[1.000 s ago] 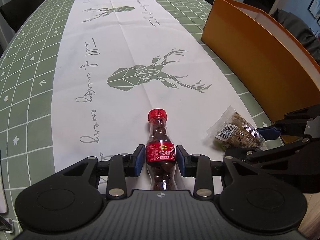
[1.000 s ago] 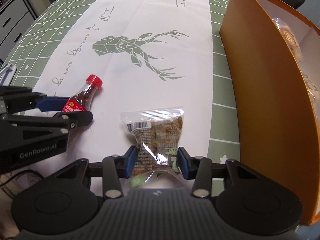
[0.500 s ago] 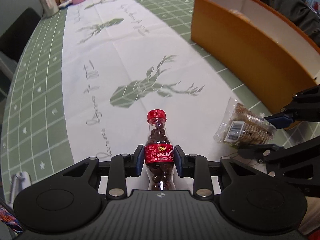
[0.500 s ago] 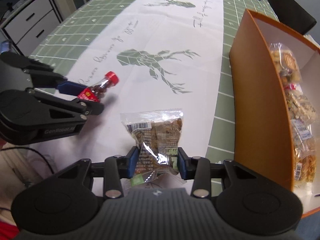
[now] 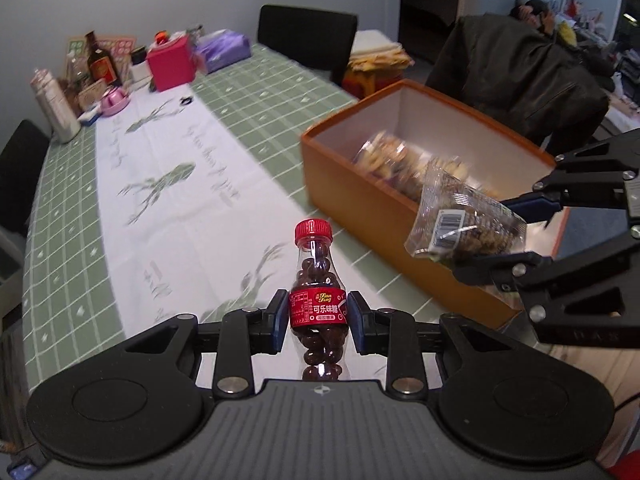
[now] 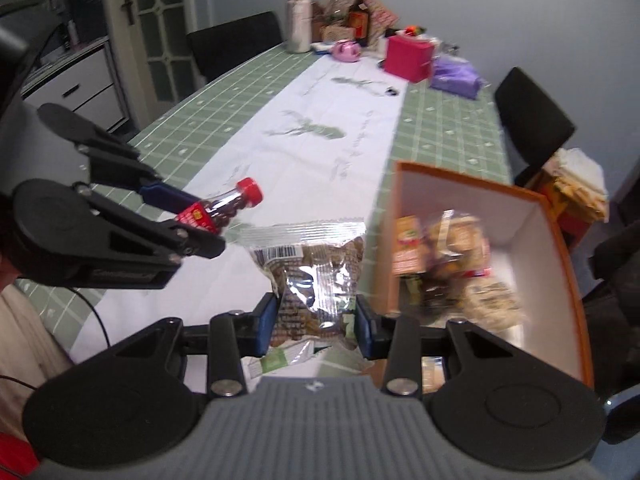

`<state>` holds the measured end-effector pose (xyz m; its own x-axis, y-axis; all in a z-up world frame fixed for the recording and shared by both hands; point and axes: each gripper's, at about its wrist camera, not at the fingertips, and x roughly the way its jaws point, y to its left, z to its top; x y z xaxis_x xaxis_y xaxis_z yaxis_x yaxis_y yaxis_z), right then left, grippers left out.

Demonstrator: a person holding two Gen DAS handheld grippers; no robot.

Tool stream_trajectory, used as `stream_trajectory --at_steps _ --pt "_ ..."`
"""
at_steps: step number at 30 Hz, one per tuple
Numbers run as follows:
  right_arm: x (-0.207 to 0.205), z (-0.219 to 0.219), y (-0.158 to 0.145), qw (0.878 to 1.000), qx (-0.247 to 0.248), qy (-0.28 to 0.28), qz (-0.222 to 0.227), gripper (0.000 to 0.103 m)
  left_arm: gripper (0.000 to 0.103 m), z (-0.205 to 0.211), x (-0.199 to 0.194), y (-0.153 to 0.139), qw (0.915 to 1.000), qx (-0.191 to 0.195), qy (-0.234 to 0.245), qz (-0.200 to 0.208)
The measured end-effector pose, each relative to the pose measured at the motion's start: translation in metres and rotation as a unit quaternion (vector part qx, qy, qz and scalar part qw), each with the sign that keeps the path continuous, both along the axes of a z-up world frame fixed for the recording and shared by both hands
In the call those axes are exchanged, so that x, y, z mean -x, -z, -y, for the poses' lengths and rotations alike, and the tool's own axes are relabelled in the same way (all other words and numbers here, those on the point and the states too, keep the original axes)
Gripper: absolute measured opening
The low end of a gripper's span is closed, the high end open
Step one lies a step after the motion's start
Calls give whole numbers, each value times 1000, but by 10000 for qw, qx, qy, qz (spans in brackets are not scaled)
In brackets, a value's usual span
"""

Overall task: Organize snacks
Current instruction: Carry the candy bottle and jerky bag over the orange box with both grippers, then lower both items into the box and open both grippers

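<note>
Left wrist view shows your left gripper (image 5: 318,317) pinching the candy bottle (image 5: 318,304), right gripper (image 6: 316,322) clamping the snack packet (image 6: 316,280) — both mid-carry; next, lower them into the orange box (image 5: 384,240) on the right.

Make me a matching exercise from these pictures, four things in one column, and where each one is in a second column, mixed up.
Things:
1. candy bottle
2. clear snack bag
3. orange box
4. pink box

Places:
A. on the far end of the table, among bottles and clutter
B. clamped in the right tongs
C. on the green tablecloth, open, with snack packs inside
D. clamped in the left tongs

Pairs: 1-D, 2-B, 3-C, 4-A
</note>
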<state>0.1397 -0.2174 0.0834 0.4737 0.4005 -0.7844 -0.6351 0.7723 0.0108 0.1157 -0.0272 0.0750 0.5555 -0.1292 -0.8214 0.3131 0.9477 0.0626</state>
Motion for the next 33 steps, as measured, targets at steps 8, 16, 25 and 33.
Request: stream_trajectory --at_steps 8,16,25,33 --pt "-42 59 4 9981 275 548 -96 39 35 53 -29 -14 9976 302 619 102" --pt "-73 96 47 9924 775 776 -559 39 35 120 -73 15 9898 127 1402 -229" --pt "-92 115 83 9889 849 712 -993 39 35 151 -112 67 9856 -291 1560 -582" --pt "-98 103 104 9870 1005 467 -1164 39 35 157 -130 101 9819 -700 1547 -841"
